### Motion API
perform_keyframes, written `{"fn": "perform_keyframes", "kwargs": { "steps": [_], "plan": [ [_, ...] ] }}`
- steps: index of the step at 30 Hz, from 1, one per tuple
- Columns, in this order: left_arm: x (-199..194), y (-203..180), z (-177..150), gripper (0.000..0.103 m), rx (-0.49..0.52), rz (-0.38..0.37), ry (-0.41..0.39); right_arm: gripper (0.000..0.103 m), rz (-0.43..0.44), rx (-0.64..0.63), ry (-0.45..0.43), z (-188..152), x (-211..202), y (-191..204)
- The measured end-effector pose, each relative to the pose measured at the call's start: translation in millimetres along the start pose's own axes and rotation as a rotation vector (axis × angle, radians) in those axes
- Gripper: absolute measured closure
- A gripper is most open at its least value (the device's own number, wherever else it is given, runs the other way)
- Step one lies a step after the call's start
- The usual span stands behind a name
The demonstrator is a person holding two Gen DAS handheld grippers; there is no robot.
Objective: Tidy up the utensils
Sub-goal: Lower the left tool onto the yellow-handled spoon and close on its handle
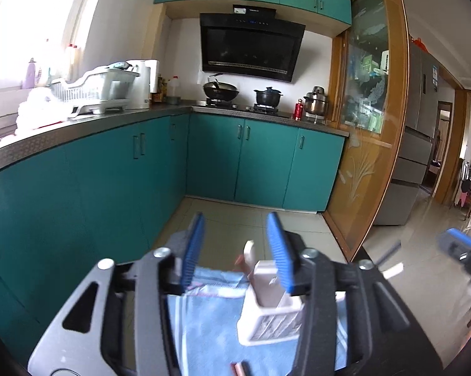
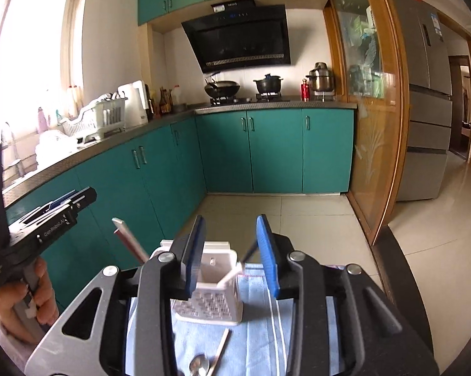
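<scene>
The utensils, a metal spoon (image 2: 200,364) lying on the blue cloth (image 2: 257,338) and a white-and-dark stick (image 2: 240,264) leaning in the white holder (image 2: 210,304), wait on the surface, probably for sorting, while the right gripper (image 2: 232,250) and left gripper (image 1: 235,250) hover with jaws apart, empty.

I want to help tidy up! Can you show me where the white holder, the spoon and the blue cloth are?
white holder (image 2: 208,304): right wrist view, on its perforated front wall.
spoon (image 2: 200,364): right wrist view, on its shiny bowl.
blue cloth (image 2: 257,344): right wrist view, on a bare patch near the holder.
</scene>
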State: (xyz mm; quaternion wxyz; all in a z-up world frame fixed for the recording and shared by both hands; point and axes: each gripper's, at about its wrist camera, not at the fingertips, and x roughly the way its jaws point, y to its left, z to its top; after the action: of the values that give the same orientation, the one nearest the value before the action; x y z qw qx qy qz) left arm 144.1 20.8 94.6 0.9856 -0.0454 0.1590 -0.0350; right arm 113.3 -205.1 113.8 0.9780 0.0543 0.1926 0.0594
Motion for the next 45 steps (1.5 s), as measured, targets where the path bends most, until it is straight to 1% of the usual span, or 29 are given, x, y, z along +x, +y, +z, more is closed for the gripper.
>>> {"fn": "perform_keyframes", "kwargs": {
  "steps": [2,3,4,6,8,9,10,11,13,16,18,20,22,24,28,30,31,32,34,38,40,41,43,45],
  "plan": [
    [-17,12,-15,0.053,-0.006,0.015,0.013,0.063,0.015,0.001,-0.003,-17,-27,-3],
    [-24,19,-27,0.051,-0.001,0.029,0.038,0.062,0.023,0.005,0.005,-26,-35,-5],
    [-26,25,-41,0.051,0.012,0.052,0.078,0.061,0.03,0.012,0.031,-39,-41,-7],
    [-24,32,-70,0.051,0.046,0.101,0.165,0.06,0.033,0.033,0.127,-70,-38,-11],
    [-16,39,-98,0.051,0.062,0.133,0.254,0.06,0.017,0.052,0.243,-105,-21,-11],
    [-9,43,-114,0.051,0.065,0.131,0.316,0.06,0.011,0.062,0.308,-123,-9,-10],
    [-2,47,-129,0.051,0.058,0.129,0.369,0.06,0.018,0.076,0.368,-140,3,-8],
    [2,49,-139,0.051,0.053,0.128,0.404,0.06,0.038,0.095,0.434,-159,18,-3],
    [14,50,-159,0.051,0.048,0.112,0.477,0.061,0.063,0.108,0.536,-185,43,9],
    [22,41,-174,0.051,0.051,0.068,0.519,0.061,0.069,0.088,0.613,-210,67,27],
    [28,34,-181,0.051,0.066,0.045,0.535,0.062,0.044,0.078,0.649,-218,79,34],
    [33,23,-189,0.051,0.08,0.013,0.559,0.062,-0.002,0.054,0.67,-226,86,38],
    [39,15,-198,0.051,0.085,-0.016,0.585,0.062,-0.021,0.046,0.688,-230,91,39],
    [46,9,-205,0.051,0.095,-0.034,0.608,0.063,-0.037,0.034,0.676,-233,90,40],
    [62,-4,-218,0.051,0.112,-0.052,0.66,0.063,-0.078,0.061,0.661,-239,81,29],
    [70,-8,-225,0.051,0.113,-0.053,0.684,0.063,-0.091,0.08,0.656,-239,78,19],
    [74,-8,-229,0.049,0.106,-0.05,0.698,0.063,-0.096,0.087,0.653,-238,77,15],
    [76,-7,-230,0.049,0.085,-0.054,0.695,0.063,-0.099,0.091,0.651,-237,78,12],
    [75,-4,-229,0.05,0.079,-0.045,0.694,0.063,-0.108,0.097,0.648,-238,80,8],
    [74,3,-225,0.051,0.106,0.003,0.681,0.063,-0.118,0.107,0.644,-239,78,6],
    [78,10,-227,0.052,0.125,0.059,0.695,0.063,-0.125,0.109,0.643,-239,79,7],
    [78,13,-226,0.052,0.127,0.068,0.683,0.063,-0.128,0.112,0.643,-239,76,7],
    [76,20,-224,0.053,0.091,0.058,0.689,0.063,-0.137,0.12,0.641,-239,74,6],
    [72,22,-219,0.053,0.051,0.018,0.706,0.063,-0.139,0.134,0.633,-238,71,3]
  ]
}}
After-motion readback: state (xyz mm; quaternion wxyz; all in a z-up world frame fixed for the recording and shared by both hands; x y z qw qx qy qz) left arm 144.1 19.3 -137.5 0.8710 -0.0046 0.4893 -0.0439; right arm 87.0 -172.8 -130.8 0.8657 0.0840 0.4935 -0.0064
